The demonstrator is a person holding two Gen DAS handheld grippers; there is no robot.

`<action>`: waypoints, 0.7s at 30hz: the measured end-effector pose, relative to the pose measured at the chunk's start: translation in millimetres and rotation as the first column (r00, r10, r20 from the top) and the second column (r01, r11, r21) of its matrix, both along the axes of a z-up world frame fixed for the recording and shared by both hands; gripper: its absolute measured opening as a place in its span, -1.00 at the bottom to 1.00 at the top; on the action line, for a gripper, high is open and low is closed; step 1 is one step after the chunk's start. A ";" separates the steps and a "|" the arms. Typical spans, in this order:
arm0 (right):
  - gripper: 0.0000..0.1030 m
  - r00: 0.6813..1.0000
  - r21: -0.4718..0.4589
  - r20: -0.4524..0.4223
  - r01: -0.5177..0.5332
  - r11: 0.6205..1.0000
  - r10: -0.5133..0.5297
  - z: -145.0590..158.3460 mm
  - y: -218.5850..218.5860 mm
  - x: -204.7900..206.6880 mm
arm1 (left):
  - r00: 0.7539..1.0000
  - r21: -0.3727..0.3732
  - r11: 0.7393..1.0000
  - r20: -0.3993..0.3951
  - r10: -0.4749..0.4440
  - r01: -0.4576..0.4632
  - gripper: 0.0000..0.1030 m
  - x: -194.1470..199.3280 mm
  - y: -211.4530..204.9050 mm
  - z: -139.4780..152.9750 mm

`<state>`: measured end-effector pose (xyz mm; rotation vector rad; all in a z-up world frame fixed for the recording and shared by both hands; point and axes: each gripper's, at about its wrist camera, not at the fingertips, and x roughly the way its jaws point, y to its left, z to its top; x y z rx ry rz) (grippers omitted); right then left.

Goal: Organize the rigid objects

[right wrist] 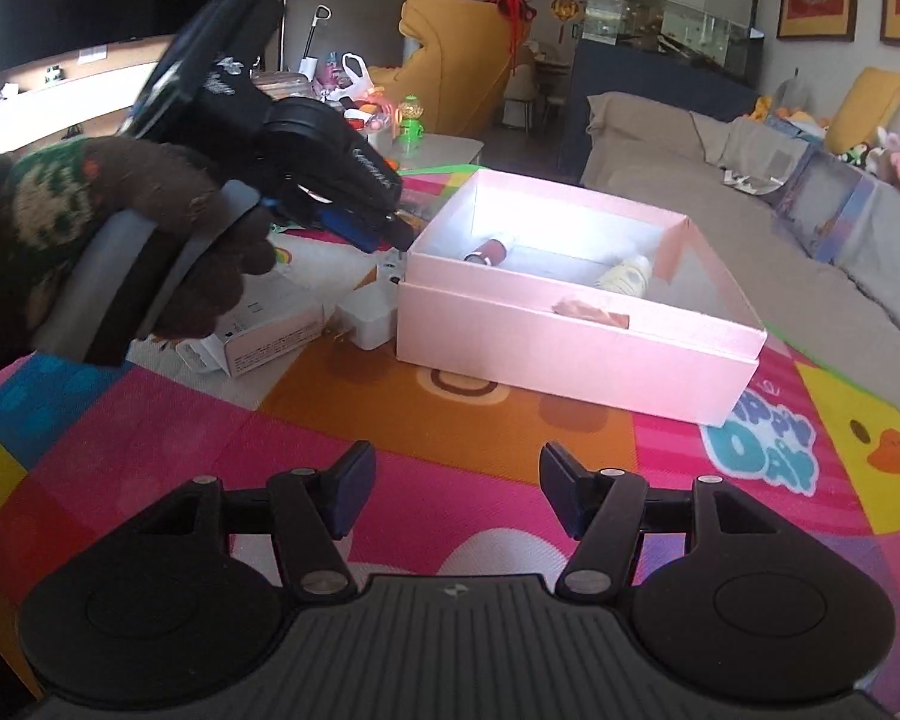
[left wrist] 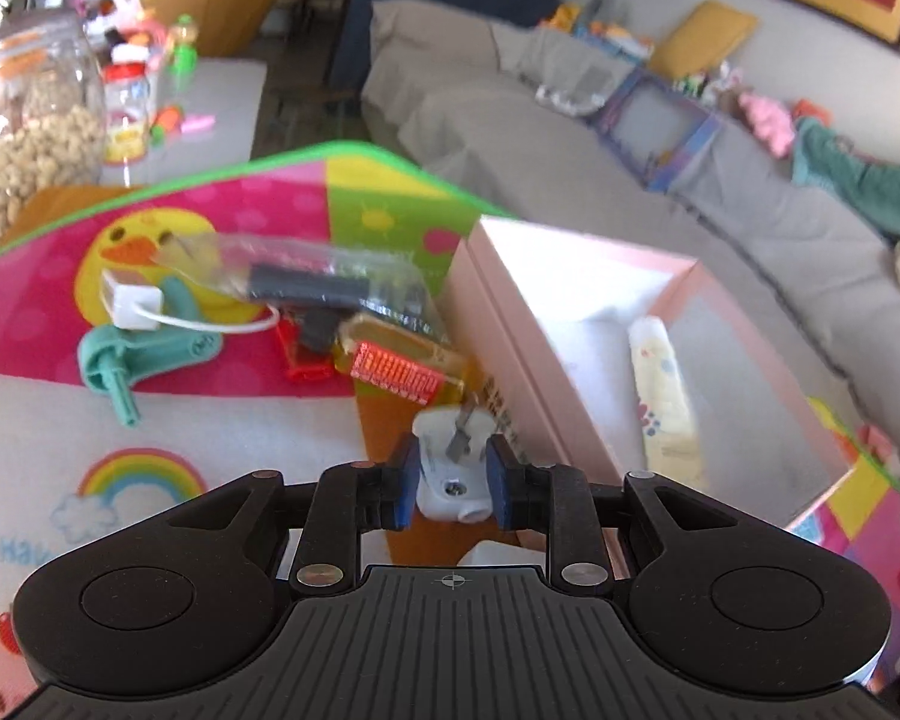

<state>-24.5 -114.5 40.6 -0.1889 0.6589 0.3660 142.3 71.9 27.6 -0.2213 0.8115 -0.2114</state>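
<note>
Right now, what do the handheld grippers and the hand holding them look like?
Both grippers, left gripper and right gripper, are matte black with ribbed housings, round side pods, silver pivot screws and blue-padded jaws. The gloved hand wears a brown knit glove with a green patterned band, around a grey handle.

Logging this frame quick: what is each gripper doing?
Left gripper: shut on the white plug adapter.
Right gripper: open, holding nothing.

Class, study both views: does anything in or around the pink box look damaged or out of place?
Yes. The pink box has brown tape on its front rim, seemingly a patched tear. Inside, a cream tube lies loose.
</note>
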 end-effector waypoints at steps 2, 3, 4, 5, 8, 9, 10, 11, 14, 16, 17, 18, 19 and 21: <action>0.18 1.000 0.005 -0.009 0.000 1.000 0.000 -2.6 -0.2 1.1 | 1.000 0.034 0.999 0.014 0.004 -0.005 -0.46 4.8 -3.5 0.4; 0.18 1.000 0.006 -0.012 0.000 1.000 0.001 -4.2 -0.4 0.9 | 1.000 0.048 0.999 0.019 0.005 -0.006 -0.43 6.7 -4.1 0.1; 0.18 1.000 0.007 -0.014 0.000 1.000 0.000 -5.6 -0.3 0.9 | 1.000 0.051 0.999 0.021 0.004 -0.005 -0.44 8.2 -3.7 -0.6; 0.18 1.000 0.009 -0.016 0.000 1.000 0.000 -6.1 -0.7 0.8 | 1.000 0.040 0.999 0.024 -0.003 0.002 -0.46 8.5 -1.4 -2.3; 0.18 1.000 0.011 -0.012 0.001 1.000 -0.001 -6.2 -1.3 -0.8 | 0.998 0.033 0.998 0.029 -0.052 0.051 -0.53 -0.9 2.2 -3.4; 0.18 1.000 0.012 -0.011 0.003 1.000 -0.002 -5.5 -1.5 -1.5 | 0.997 0.037 0.996 0.025 -0.078 0.077 -0.59 -6.5 2.6 -3.6; 0.18 1.000 0.015 -0.013 0.003 1.000 -0.003 -5.9 -1.8 -1.1 | 0.994 0.043 0.993 0.008 -0.106 0.106 -0.74 -11.7 2.3 -5.3; 0.18 1.000 0.018 -0.016 0.003 1.000 -0.003 -6.0 -1.7 -0.7 | 0.992 0.048 0.991 -0.001 -0.127 0.127 -0.76 -18.3 2.0 -7.3; 0.18 1.000 0.031 -0.022 -0.002 1.000 0.003 -5.2 0.1 -0.7 | 0.982 0.062 0.980 0.006 -0.188 0.188 -0.76 -43.3 0.5 -12.5; 0.18 1.000 0.039 -0.018 -0.014 0.999 0.015 -3.5 1.9 -2.3 | 0.976 0.050 0.975 0.006 -0.217 0.216 -0.76 -58.5 -0.1 -12.6; 0.18 1.000 0.045 -0.017 -0.023 0.999 0.023 -2.3 2.7 -3.1 | 0.973 0.024 0.973 -0.002 -0.231 0.231 -0.76 -64.1 0.7 -12.8; 0.19 0.999 0.051 -0.016 -0.034 0.998 0.035 -0.9 4.0 -4.1 | 0.969 -0.001 0.969 -0.007 -0.249 0.249 -0.76 -70.0 0.8 -12.5; 0.19 0.999 0.057 -0.015 -0.046 0.997 0.047 0.4 5.8 -5.0 | 0.962 -0.027 0.962 -0.019 -0.274 0.273 -0.76 -74.7 0.7 -12.4; 0.20 0.998 0.071 -0.015 -0.065 0.995 0.066 2.7 10.3 -5.6 | 0.948 -0.066 0.946 -0.026 -0.318 0.316 -0.73 -85.1 0.0 -9.6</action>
